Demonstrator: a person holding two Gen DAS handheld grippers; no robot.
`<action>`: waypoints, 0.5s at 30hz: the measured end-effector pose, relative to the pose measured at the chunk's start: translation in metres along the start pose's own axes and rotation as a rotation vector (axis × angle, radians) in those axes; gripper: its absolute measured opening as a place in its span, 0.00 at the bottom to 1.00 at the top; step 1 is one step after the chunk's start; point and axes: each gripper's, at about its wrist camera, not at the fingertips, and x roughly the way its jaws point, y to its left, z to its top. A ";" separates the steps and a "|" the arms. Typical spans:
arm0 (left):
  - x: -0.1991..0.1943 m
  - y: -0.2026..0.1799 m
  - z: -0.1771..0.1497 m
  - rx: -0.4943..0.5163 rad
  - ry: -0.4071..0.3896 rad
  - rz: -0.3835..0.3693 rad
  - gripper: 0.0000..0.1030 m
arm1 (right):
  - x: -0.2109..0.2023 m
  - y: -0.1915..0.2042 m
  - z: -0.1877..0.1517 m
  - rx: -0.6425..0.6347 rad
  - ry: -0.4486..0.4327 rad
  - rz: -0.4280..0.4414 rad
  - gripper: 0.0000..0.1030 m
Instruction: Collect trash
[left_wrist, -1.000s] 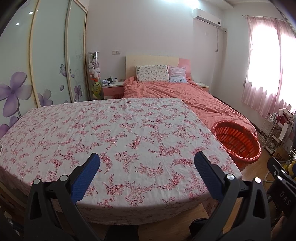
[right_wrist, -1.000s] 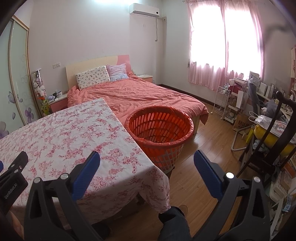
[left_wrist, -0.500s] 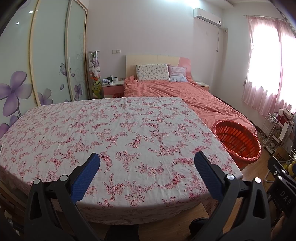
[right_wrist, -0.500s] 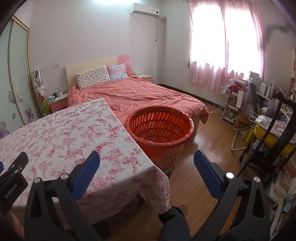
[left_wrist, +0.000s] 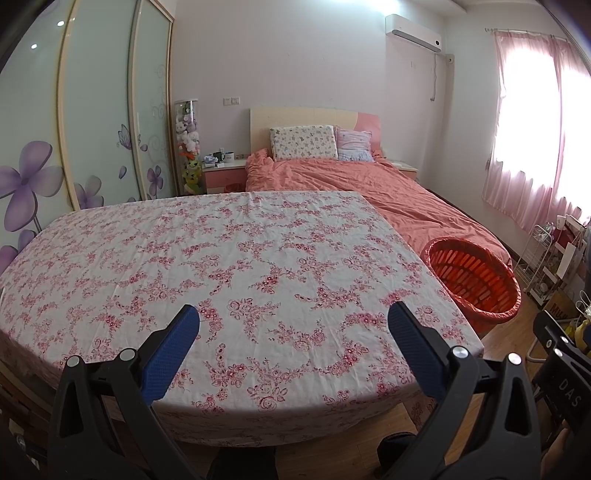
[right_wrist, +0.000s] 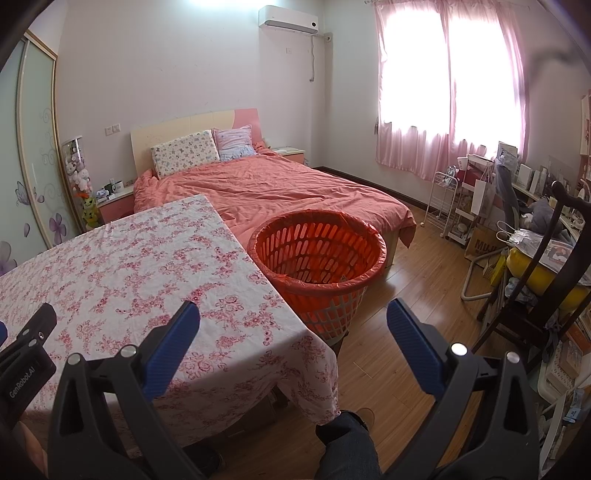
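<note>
Orange plastic lattice, lined with a thin red bag, makes up the basket (right_wrist: 317, 258) that looks meant to receive the trash. It stands on the wooden floor (right_wrist: 413, 295) just beside the far right corner of the surface (left_wrist: 221, 266), with the bed (right_wrist: 266, 188) right behind it.

No trash shows anywhere on the floral cloth in either wrist view, so the thing to collect cannot be located; it may lie out of frame or already be in the basket, whose bottom is too dim to read.

The left gripper (left_wrist: 293, 332) hovers over the near edge of the surface, its blue pads spread wide with nothing between them. From it the basket sits at about two o'clock, well apart. The right gripper (right_wrist: 293, 330) is likewise fully spread and empty, poised over the near right corner of the surface, with the basket at twelve o'clock, near.

As a judgement: household litter such as wrappers or tissue would be light, soft and easily crushed, so a pinch across its bulkiest fold should hold it. The basket itself looks light and stiff at its rim, though the loose liner could slip; any hold on it is best taken on the rim at the side nearest the gripper.

A person's dark trouser leg (right_wrist: 347, 443) shows at six o'clock in the right view.
</note>
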 end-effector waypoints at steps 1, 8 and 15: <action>0.000 0.000 0.000 0.000 0.000 0.000 0.98 | 0.000 0.000 0.000 0.000 0.000 0.000 0.96; 0.000 -0.001 -0.001 -0.001 0.002 -0.001 0.98 | 0.000 0.000 0.000 0.000 0.000 -0.001 0.96; 0.000 -0.001 -0.001 -0.001 0.003 -0.001 0.98 | 0.000 0.000 0.000 0.000 0.000 -0.001 0.96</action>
